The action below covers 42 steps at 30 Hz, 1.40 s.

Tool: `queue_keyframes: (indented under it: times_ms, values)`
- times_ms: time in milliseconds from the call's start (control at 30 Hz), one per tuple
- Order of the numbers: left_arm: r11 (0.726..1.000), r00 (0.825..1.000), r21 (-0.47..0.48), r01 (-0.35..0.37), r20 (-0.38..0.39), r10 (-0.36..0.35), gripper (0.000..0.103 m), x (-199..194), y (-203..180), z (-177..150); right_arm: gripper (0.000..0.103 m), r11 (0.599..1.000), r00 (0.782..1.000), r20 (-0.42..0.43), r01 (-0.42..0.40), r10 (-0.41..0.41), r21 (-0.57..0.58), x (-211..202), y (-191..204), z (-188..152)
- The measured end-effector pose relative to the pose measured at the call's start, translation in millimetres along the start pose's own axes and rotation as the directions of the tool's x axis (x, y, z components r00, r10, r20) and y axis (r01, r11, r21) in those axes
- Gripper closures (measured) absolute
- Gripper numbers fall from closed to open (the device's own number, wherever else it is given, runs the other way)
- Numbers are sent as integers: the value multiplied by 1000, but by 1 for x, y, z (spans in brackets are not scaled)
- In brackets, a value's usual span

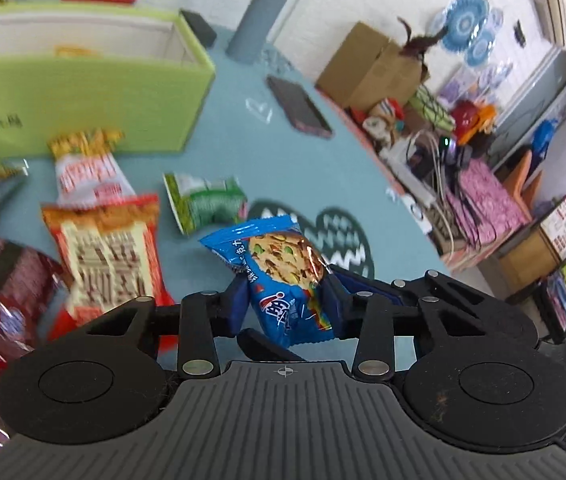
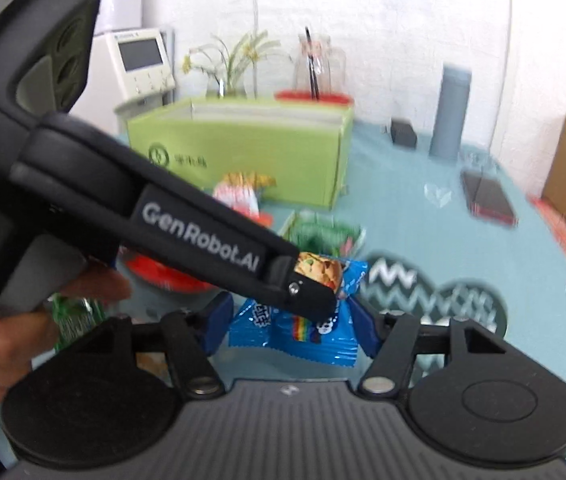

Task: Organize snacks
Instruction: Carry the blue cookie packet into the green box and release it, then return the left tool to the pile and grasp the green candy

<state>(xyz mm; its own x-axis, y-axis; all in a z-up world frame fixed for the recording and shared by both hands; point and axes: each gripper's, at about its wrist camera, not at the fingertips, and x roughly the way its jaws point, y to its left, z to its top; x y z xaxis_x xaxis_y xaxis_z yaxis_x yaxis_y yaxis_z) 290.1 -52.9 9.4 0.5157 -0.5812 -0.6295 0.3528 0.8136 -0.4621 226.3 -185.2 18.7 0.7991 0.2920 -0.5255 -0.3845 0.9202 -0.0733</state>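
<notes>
A blue cookie packet (image 1: pixel 283 280) is clamped between the blue pads of my left gripper (image 1: pixel 287 300) and held above the table. In the right wrist view the same packet (image 2: pixel 303 320) sits between the fingers of my right gripper (image 2: pixel 291 328); whether they press it I cannot tell. The left gripper (image 2: pixel 315 300) crosses in from the upper left and holds the packet's top. A green storage box (image 1: pixel 83 92) stands at the back left, also in the right wrist view (image 2: pixel 251 156). Loose snacks lie before it: a red-orange pack (image 1: pixel 111 256), a red-white pack (image 1: pixel 87 168), a green pack (image 1: pixel 207 200).
A blue table (image 1: pixel 343 168) carries a black phone (image 1: pixel 299 106), a grey bottle (image 1: pixel 259 16), a dark patterned mat (image 1: pixel 339 240) and dark red packs (image 1: pixel 7 292) at the left. A cardboard box (image 1: pixel 371 64) and clutter sit past the right edge.
</notes>
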Motion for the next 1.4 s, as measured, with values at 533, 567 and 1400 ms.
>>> queue_keyframes:
  times_ms: [533, 567, 1400]
  values:
    - [978, 959, 19, -210, 201, 202, 85, 3, 63, 170, 29, 982, 985, 106, -116, 133, -149, 134, -9, 149]
    - [976, 960, 17, -216, 188, 209, 85, 12, 69, 178, 28, 981, 986, 91, -125, 139, -146, 147, -13, 153]
    - [980, 932, -18, -197, 307, 193, 23, -112, 66, 56, 10, 973, 971, 104, -223, 216, 55, 39, -11, 69]
